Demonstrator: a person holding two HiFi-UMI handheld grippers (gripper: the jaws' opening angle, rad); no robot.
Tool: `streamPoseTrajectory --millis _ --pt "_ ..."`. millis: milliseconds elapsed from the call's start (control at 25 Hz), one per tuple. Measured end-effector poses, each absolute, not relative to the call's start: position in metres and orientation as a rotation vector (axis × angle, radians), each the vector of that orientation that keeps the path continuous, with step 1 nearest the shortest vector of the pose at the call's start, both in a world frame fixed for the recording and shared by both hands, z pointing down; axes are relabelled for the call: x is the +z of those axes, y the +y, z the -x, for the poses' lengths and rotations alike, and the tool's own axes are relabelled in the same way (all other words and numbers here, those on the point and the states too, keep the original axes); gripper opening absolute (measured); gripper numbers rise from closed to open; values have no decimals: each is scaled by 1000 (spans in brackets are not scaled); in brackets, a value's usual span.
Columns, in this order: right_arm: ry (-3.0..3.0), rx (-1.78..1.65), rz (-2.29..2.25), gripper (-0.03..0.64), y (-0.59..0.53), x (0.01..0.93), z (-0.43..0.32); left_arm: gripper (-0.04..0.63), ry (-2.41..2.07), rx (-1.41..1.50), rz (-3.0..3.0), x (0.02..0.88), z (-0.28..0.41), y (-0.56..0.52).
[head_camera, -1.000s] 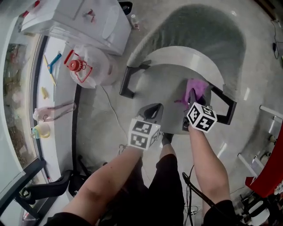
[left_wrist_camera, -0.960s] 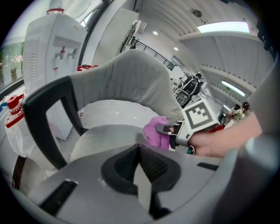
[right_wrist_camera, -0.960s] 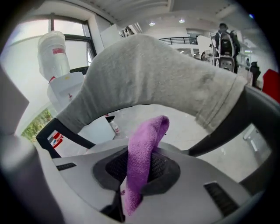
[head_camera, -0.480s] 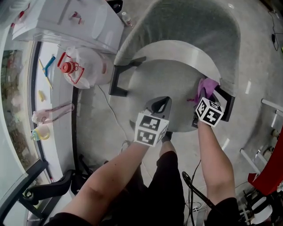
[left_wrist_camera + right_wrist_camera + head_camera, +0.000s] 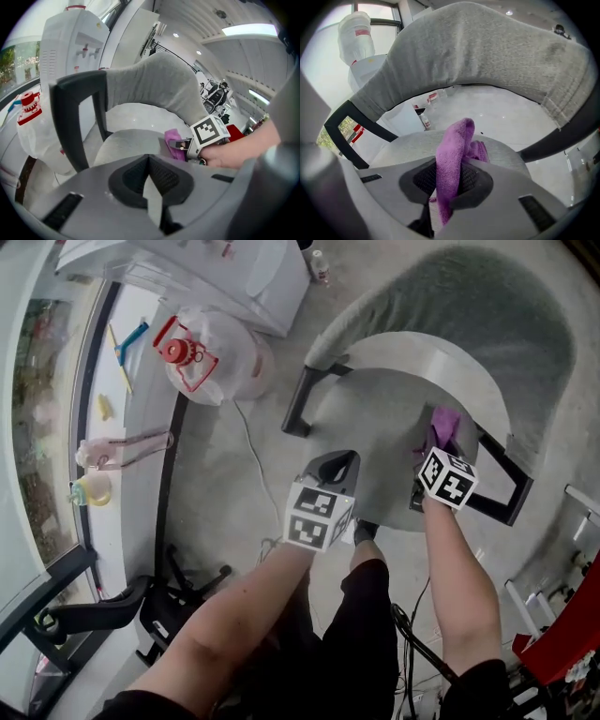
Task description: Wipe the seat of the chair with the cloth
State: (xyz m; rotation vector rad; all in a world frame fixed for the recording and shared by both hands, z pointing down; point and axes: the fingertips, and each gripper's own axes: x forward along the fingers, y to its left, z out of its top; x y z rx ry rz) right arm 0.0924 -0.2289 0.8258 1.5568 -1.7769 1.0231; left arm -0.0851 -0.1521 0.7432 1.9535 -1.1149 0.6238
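Between the fingers of the right gripper (image 5: pixel 447 180) the cloth (image 5: pixel 457 136) is clamped, its free end laid on the seat (image 5: pixel 408 145) near the right armrest (image 5: pixel 562 138). Bare seat is left toward the left gripper (image 5: pixel 149 161), whose fingers are closed on nothing.

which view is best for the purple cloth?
Right gripper view: the purple cloth fills the centre, pinched between the right gripper's jaws above the seat. Head view shows a small tuft past the marker cube; left gripper view, a small distant patch.
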Motion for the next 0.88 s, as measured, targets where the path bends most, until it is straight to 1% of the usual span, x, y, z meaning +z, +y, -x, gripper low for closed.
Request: streamPoseTrajectory --millis 480,880 --pt "-1934 1069 -1365 66 -254 822 41 8 -1223 554 -1884 734 158 -151" --pt "-2027 1059 -1209 66 -261 822 115 7 -1305 504 -1818 735 203 -143"
